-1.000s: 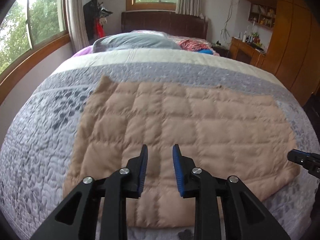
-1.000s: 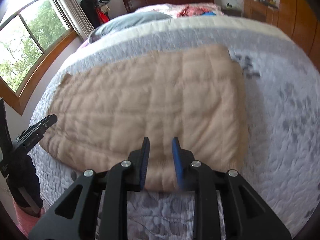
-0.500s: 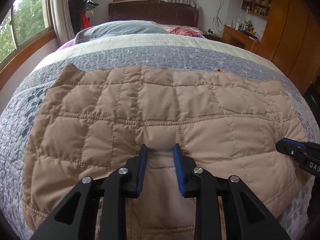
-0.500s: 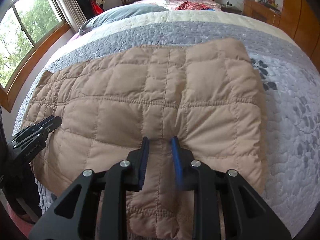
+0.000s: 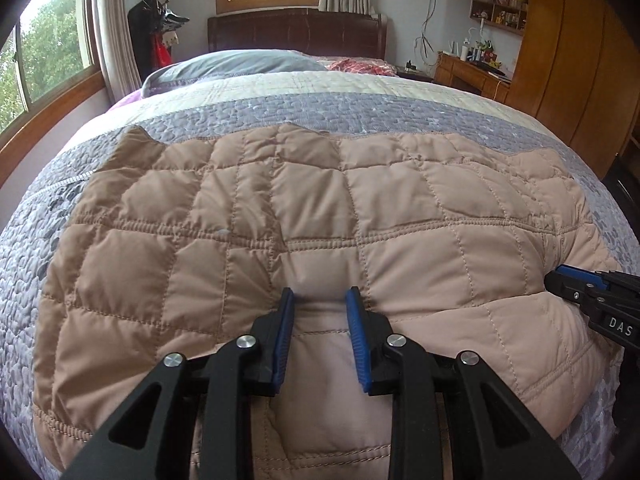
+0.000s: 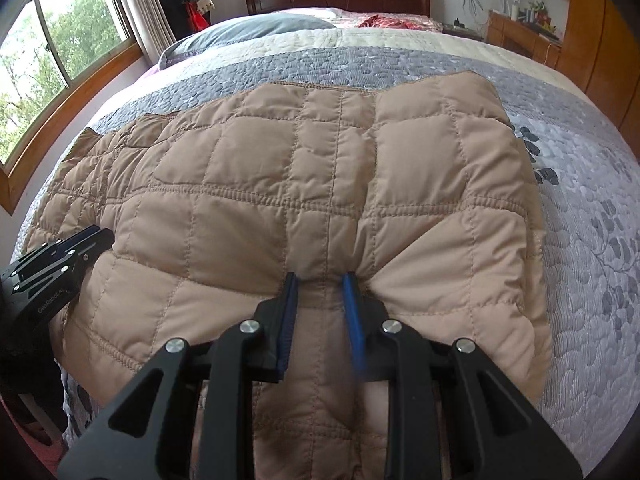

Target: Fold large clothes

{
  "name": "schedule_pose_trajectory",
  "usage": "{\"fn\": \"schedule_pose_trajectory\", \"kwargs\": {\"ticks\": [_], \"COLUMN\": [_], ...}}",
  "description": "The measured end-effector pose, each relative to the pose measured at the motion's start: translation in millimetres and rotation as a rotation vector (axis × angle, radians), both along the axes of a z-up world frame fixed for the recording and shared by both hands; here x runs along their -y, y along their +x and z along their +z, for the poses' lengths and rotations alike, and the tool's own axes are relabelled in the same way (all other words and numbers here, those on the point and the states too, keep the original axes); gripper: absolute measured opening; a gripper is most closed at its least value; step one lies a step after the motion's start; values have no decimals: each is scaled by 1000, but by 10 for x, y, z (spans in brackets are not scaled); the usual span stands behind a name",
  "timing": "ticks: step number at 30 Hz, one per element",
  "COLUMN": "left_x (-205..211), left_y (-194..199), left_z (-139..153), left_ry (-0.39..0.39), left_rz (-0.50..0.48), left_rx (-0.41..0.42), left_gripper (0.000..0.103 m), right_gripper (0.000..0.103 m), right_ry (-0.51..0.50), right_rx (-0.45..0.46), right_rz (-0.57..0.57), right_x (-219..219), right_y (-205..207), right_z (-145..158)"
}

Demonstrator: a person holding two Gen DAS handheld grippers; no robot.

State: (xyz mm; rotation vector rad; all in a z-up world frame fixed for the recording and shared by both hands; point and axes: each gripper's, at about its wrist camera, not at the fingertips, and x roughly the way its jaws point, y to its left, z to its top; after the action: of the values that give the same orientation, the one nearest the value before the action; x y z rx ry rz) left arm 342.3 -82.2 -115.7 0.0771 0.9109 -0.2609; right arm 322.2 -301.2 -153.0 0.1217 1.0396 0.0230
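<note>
Your garment is a tan quilted puffer jacket (image 5: 320, 208), stitched in a grid of square pockets with one heavier seam running across it. It lies spread across the foot of the bed, on a grey pebble-patterned bedspread (image 5: 360, 108). The far edge is uneven, with a small peak at its left corner. From the right wrist view the jacket (image 6: 320, 168) ends in a rounded, puffy right edge, with bare bedspread (image 6: 592, 200) beyond it.

Your left gripper (image 5: 320, 300) sits at the jacket's near edge. Its blue-lined fingers (image 5: 285, 332) are spread, with a raised hump of fabric between them. Whether they bite the cloth, you cannot tell from here.

Your right gripper (image 6: 320, 282) is likewise at the near edge, closer to the jacket's right side. Its fingers stand apart with a bunched ridge of fabric between them; creases radiate from the tips. Grip uncertain.

Each gripper shows at the edge of the other's view, both against the jacket.
</note>
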Motion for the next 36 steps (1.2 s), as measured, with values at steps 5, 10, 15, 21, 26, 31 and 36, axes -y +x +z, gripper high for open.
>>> {"fn": "schedule_pose_trajectory", "kwargs": {"ticks": [5, 10, 15, 21, 26, 31, 36], "left_x": [6, -23, -45, -586, -1415, -1988, -1954], "left_y": [-5, 33, 125, 20, 236, 596, 798], "left_z": [7, 13, 74, 542, 627, 290, -97], "left_ry": [-3, -18, -11, -62, -47, -293, -451], "left_rz": [0, 3, -5, 13, 103, 99, 11], "left_rx": [-2, -14, -62, -52, -58, -215, -319], "left_gripper": [27, 27, 27, 59, 71, 76, 83], "right_gripper": [23, 24, 24, 64, 80, 81, 85], "right_ry": [-4, 4, 13, 128, 247, 457, 538], "right_rx": [3, -3, -5, 88, 71, -51, -91], "right_rz": [-8, -10, 1, -2, -67, -94, -95], "right_x": [-16, -3, 14, 470, 1163, 1560, 1584], "right_y": [6, 10, 19, -282, -310, -64, 130], "right_z": [-6, -5, 39, 534, 614, 160, -170]}}
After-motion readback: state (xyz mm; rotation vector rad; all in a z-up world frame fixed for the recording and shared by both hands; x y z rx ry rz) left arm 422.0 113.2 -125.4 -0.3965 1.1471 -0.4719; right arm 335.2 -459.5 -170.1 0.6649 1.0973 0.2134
